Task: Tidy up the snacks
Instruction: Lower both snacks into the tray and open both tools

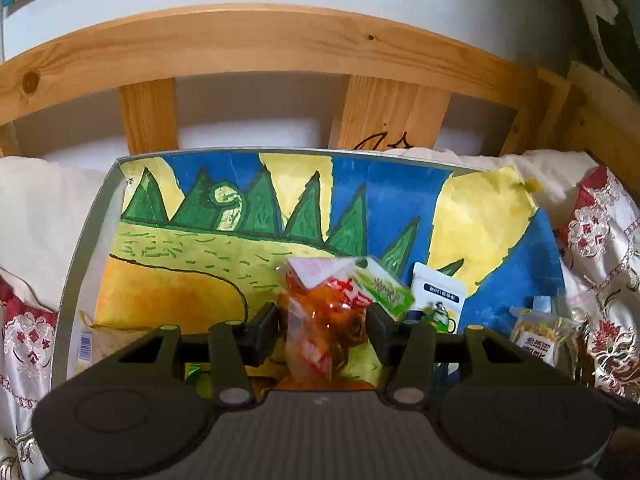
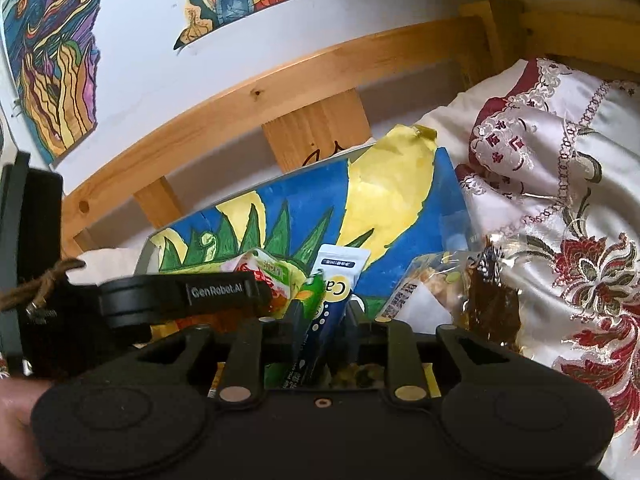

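In the left wrist view my left gripper [image 1: 322, 330] is shut on a clear packet of orange-red snacks [image 1: 324, 320], which stands upright between the pads over a grey-rimmed tray [image 1: 90, 216] lined with a painted picture. To its right stands a blue and white sachet [image 1: 438, 296], with a blurred green packet [image 1: 388, 290] between the two. In the right wrist view my right gripper [image 2: 324, 314] is shut on that sachet [image 2: 334, 292], and the green packet [image 2: 310, 298] is squeezed in beside it. The orange packet [image 2: 266, 276] shows just to the left.
A clear bag of mixed dried snacks [image 1: 540, 336] [image 2: 432, 280] and a brown packet [image 2: 492, 308] lie at the tray's right edge. A beige packet [image 1: 86, 346] lies at its left. Embroidered bedding [image 2: 560, 200] and a wooden bed rail [image 1: 280, 40] surround the tray. A hand [image 2: 12, 408] shows at lower left.
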A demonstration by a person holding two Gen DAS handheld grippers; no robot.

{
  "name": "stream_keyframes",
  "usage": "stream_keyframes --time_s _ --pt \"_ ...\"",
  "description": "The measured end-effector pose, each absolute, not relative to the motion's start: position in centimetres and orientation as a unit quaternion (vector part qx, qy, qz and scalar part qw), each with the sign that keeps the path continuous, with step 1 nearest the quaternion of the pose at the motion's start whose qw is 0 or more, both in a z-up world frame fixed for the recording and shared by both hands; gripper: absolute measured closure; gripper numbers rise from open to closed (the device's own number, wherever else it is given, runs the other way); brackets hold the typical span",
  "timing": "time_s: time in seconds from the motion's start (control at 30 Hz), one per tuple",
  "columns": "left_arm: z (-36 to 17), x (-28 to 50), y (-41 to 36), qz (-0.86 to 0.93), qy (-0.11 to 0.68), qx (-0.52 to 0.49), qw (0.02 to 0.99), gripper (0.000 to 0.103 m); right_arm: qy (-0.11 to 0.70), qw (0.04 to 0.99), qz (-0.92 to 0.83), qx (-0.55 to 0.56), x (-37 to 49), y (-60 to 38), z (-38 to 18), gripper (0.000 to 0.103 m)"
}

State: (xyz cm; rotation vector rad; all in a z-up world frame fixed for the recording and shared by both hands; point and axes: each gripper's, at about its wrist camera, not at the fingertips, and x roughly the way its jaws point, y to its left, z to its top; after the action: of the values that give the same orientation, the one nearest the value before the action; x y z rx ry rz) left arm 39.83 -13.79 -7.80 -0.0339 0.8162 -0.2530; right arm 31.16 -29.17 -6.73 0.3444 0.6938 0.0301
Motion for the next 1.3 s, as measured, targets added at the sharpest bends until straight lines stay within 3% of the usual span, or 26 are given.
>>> stream_keyframes --time_s 0.23,0.47,0.9,1.07,1.3 --pt "-6.4 39.4 -13.4 -0.120 0.380 -0.016 0.917 0.044 0.333 0.930 0.020 0.157 30.9 -28.7 -6.4 0.074" --pt "-4.3 38.6 -12.4 -0.108 0.362 -0.021 0.926 0.032 0.317 0.936 0.019 0.154 30.4 -28.8 -5.3 0.066" --pt "-1.1 32.9 -8.4 -0.066 0.307 -0.022 0.949 0.006 0.272 0.952 0.020 0.141 27.6 -29.1 -1.7 0.036" --pt "0.0 30.5 -6.8 -0.048 0.302 -0.027 0.952 0.003 0.260 0.957 0.025 0.127 25.9 -29.0 -0.5 0.026" --pt "2.0 27.6 -5.2 -0.030 0.292 -0.019 0.956 0.001 0.254 0.958 0.036 0.126 24.1 -29.0 0.3 0.020"
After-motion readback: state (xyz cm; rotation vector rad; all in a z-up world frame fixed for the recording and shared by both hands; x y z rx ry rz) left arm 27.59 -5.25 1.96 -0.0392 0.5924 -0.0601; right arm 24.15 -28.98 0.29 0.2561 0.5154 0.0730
